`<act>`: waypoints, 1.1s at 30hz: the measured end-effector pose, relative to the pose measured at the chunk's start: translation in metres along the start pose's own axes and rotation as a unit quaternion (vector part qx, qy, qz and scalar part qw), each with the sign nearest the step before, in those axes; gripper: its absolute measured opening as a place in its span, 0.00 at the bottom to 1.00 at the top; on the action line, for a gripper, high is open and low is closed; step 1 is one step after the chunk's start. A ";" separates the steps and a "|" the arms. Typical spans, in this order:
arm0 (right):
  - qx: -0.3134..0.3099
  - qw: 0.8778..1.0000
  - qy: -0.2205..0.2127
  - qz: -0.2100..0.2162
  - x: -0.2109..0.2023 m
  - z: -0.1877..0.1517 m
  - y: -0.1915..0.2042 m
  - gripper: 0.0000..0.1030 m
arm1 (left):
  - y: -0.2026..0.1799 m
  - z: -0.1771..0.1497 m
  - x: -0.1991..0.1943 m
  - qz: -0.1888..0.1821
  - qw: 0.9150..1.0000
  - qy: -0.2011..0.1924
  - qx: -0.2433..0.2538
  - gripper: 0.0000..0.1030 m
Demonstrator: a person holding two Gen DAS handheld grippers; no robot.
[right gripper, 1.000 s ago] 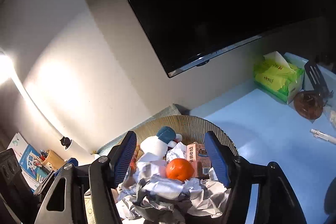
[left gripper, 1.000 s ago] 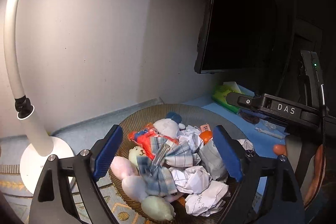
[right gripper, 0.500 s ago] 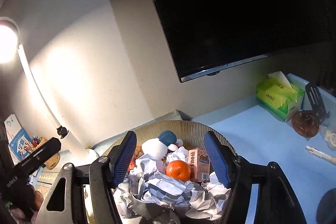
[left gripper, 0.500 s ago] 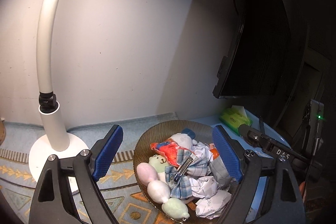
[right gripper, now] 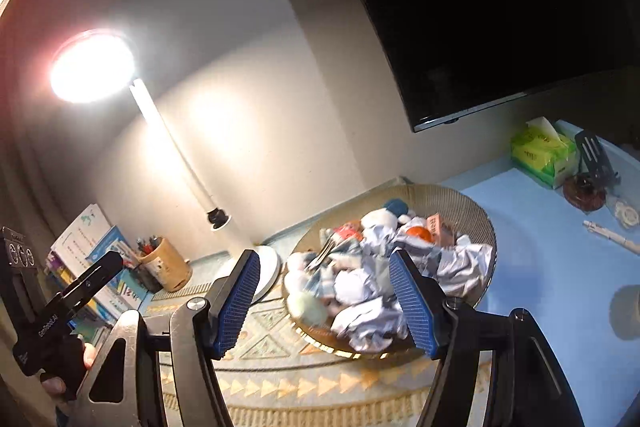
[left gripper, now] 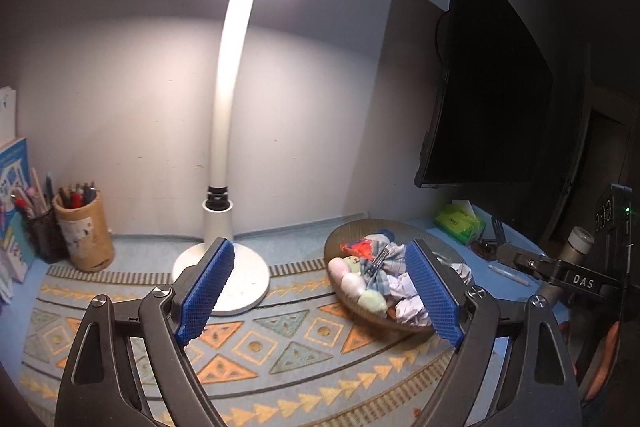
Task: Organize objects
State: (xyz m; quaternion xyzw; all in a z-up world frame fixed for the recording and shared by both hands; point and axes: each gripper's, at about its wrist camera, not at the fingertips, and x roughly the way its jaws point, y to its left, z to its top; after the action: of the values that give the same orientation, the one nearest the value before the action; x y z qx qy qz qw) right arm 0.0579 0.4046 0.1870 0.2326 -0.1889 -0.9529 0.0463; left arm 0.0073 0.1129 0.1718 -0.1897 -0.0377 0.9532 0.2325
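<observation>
A ribbed brown bowl (left gripper: 340, 235) (right gripper: 468, 207) stands on a patterned mat, piled with crumpled paper (left gripper: 406, 303) (right gripper: 464, 259), a checked cloth with a metal clip (left gripper: 378, 261), pastel soft toys (left gripper: 352, 281), a white plush (right gripper: 378, 219), an orange (right gripper: 420, 233) and a small carton (right gripper: 438, 225). My left gripper (left gripper: 320, 293) is open and empty, held back from the bowl, which lies ahead to the right. My right gripper (right gripper: 326, 301) is open and empty, above the bowl's near left side.
A lit white desk lamp (left gripper: 224, 267) stands left of the bowl. A pen cup (left gripper: 82, 227) and books (right gripper: 86, 247) are at far left. A monitor (left gripper: 488, 87), green tissue pack (right gripper: 542, 151), spatula (right gripper: 594, 153) and pen (right gripper: 610, 235) lie to the right.
Both grippers have pulled back and up from the bowl. The bowl looks smaller, and the lamp head, pen cup and mat have come into view. Both stayed open.
</observation>
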 end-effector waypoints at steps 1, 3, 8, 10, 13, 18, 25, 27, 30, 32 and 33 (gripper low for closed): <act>-0.006 1.000 0.006 0.002 -0.007 -0.007 0.010 0.64 | 0.003 -0.005 -0.011 0.010 1.000 -0.001 0.003 0.85; -0.018 1.000 0.022 0.000 -0.015 -0.023 0.029 0.64 | 0.012 -0.016 -0.033 0.030 1.000 0.004 0.005 0.87; -0.039 0.997 0.068 0.013 -0.014 -0.064 0.072 0.64 | 0.049 -0.046 -0.079 0.088 0.996 0.009 -0.017 0.94; -0.048 0.995 0.083 0.017 -0.007 -0.079 0.087 0.64 | 0.066 -0.063 -0.091 0.110 0.993 0.016 -0.032 0.94; -0.065 0.993 0.098 0.011 0.009 -0.098 0.105 0.64 | 0.088 -0.088 -0.090 0.148 0.987 0.039 -0.048 0.94; -0.104 0.986 0.123 -0.034 0.044 -0.128 0.121 0.64 | 0.113 -0.129 -0.072 0.169 0.978 0.097 -0.072 0.94; -0.141 0.970 0.179 -0.080 0.089 -0.163 0.118 0.64 | 0.123 -0.158 -0.045 0.189 0.968 0.145 -0.077 0.94; -0.145 0.967 0.193 -0.085 0.098 -0.170 0.116 0.64 | 0.123 -0.157 -0.044 0.191 0.967 0.147 -0.076 0.94; -0.147 0.961 0.213 -0.097 0.110 -0.179 0.111 0.64 | 0.126 -0.160 -0.040 0.199 0.963 0.166 -0.080 0.94; -0.143 0.959 0.221 -0.101 0.115 -0.184 0.107 0.64 | 0.129 -0.163 -0.035 0.197 0.959 0.183 -0.086 0.94; -0.142 0.958 0.227 -0.107 0.118 -0.186 0.105 0.64 | 0.130 -0.164 -0.034 0.200 0.957 0.190 -0.087 0.94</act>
State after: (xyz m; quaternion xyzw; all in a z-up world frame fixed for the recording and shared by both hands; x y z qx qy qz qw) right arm 0.0390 0.2235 0.0241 0.4525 -0.0105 -0.8915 0.0182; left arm 0.0415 -0.0206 0.0107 -0.3901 -0.0371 0.9198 0.0226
